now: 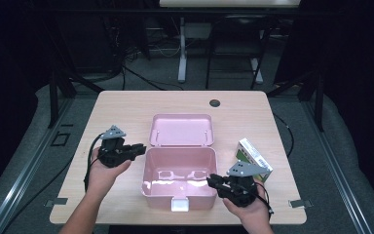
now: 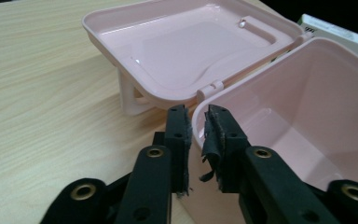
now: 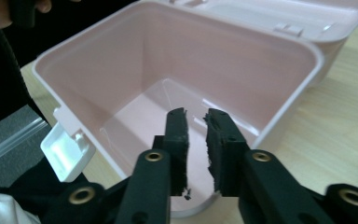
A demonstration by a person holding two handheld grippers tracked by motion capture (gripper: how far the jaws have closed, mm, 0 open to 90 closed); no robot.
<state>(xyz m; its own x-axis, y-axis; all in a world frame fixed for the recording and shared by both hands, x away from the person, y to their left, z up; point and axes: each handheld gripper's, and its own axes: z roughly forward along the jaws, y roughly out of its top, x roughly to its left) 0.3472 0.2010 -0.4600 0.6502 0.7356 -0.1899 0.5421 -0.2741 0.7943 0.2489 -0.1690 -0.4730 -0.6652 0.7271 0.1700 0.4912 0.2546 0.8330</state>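
Grippers (image 1: 141,148) (image 1: 213,183) flanking box (image 1: 179,181); carton (image 1: 254,158) beside.

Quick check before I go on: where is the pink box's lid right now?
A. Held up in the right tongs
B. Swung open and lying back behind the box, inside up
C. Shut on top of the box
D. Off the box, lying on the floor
B: in the high view the lid lies flat on the table behind the open pink box, joined at the back edge, inner side up.

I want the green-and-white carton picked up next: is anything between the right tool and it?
Nothing visible: the carton lies on the table just beyond the right tool, which points toward the open pink box, away from it.
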